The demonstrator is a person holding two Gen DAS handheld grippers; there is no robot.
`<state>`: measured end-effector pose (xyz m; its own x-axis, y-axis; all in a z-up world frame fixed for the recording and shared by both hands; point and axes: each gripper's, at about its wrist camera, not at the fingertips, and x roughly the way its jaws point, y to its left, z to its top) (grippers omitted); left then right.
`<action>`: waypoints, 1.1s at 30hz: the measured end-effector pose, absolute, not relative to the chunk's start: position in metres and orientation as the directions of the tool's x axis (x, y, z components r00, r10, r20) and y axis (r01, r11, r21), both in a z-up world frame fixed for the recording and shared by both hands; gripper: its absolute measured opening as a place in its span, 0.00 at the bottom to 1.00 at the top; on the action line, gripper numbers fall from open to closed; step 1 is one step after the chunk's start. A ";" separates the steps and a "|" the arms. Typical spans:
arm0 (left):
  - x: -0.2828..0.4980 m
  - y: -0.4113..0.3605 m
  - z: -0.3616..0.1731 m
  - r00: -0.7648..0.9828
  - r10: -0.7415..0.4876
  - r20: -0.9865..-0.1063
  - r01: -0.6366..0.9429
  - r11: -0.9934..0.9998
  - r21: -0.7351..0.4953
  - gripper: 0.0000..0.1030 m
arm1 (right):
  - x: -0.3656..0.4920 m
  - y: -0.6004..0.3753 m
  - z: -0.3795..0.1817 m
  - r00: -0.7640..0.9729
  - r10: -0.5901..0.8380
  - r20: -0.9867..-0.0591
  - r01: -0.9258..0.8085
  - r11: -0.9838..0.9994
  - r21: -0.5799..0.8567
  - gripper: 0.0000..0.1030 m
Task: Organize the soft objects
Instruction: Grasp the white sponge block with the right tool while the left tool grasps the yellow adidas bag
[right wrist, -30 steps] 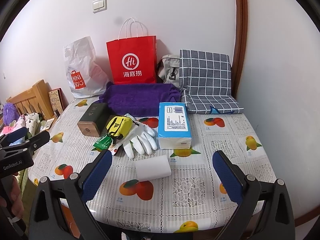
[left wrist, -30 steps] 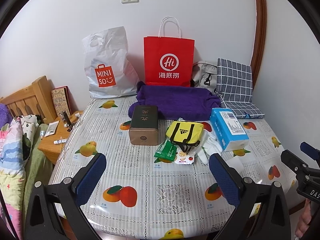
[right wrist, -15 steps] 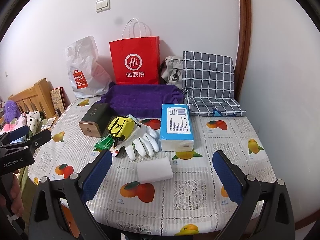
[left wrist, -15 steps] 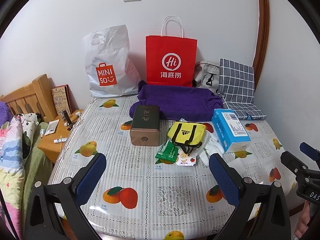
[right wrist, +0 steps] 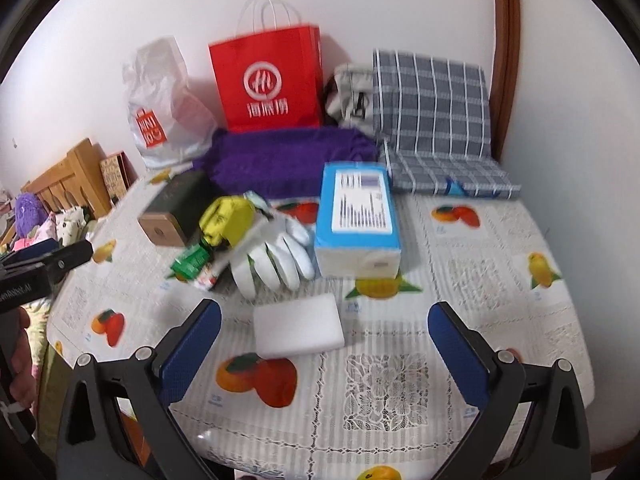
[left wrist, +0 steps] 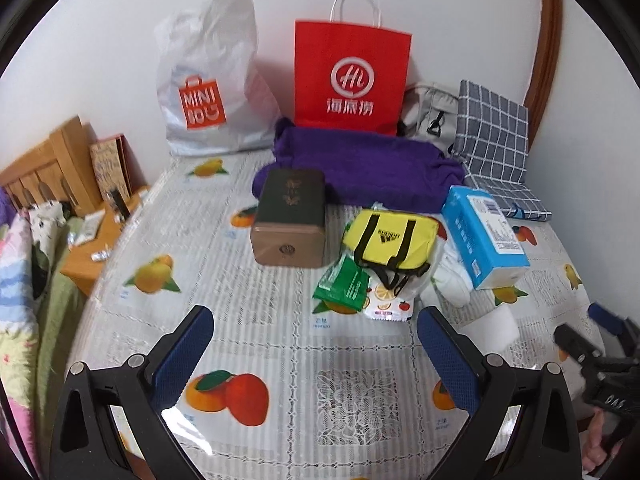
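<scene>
A table with a fruit-print cloth (left wrist: 260,336) carries a purple towel (left wrist: 372,168), a yellow pouch (left wrist: 390,240), white gloves (right wrist: 276,256), a white sponge block (right wrist: 298,326), a blue tissue pack (right wrist: 356,216), green and fruit-print sachets (left wrist: 346,286) and a dark tin box (left wrist: 290,216). My left gripper (left wrist: 316,356) is open and empty over the near table, short of the sachets. My right gripper (right wrist: 324,354) is open and empty, just in front of the sponge block.
A red paper bag (left wrist: 352,76), a white Miniso bag (left wrist: 208,80), a grey bag (right wrist: 352,92) and a checked cushion (right wrist: 432,120) stand along the back wall. A wooden bedside stand (left wrist: 92,240) and a bed lie left of the table.
Both grippers have moved forward and lower toward the table, so the objects look larger. The right gripper has come close to the white sponge block. Both stay open.
</scene>
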<state>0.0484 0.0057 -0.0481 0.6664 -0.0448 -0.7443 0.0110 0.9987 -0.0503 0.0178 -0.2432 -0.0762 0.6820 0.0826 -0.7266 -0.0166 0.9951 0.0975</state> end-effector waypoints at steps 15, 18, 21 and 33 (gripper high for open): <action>0.089 0.002 -0.096 0.584 -0.066 -0.809 0.029 0.998 -0.060 0.99 | 0.069 -0.219 -0.166 0.555 0.144 -0.820 -0.103 0.989 0.105 0.99; 0.098 -0.003 -0.099 0.575 -0.096 -0.812 0.052 0.995 -0.081 0.98 | 0.075 -0.215 -0.176 0.538 0.151 -0.829 -0.119 0.988 0.102 0.98; 0.107 -0.012 -0.099 0.576 -0.133 -0.807 0.083 0.991 -0.104 0.98 | 0.078 -0.210 -0.182 0.557 0.114 -0.823 -0.129 0.990 0.050 0.95; 0.159 -0.064 -0.109 0.560 -0.232 -0.795 0.190 0.970 -0.149 0.89 | 0.085 -0.232 -0.162 0.575 0.119 -0.810 -0.145 0.989 0.042 0.78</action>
<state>0.1589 -0.0636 -0.1087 0.5604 -0.2315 -0.7952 0.1897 0.9705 -0.1488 0.0846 -0.2324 -0.1624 0.5746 0.1188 -0.8098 -0.1445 0.9886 0.0425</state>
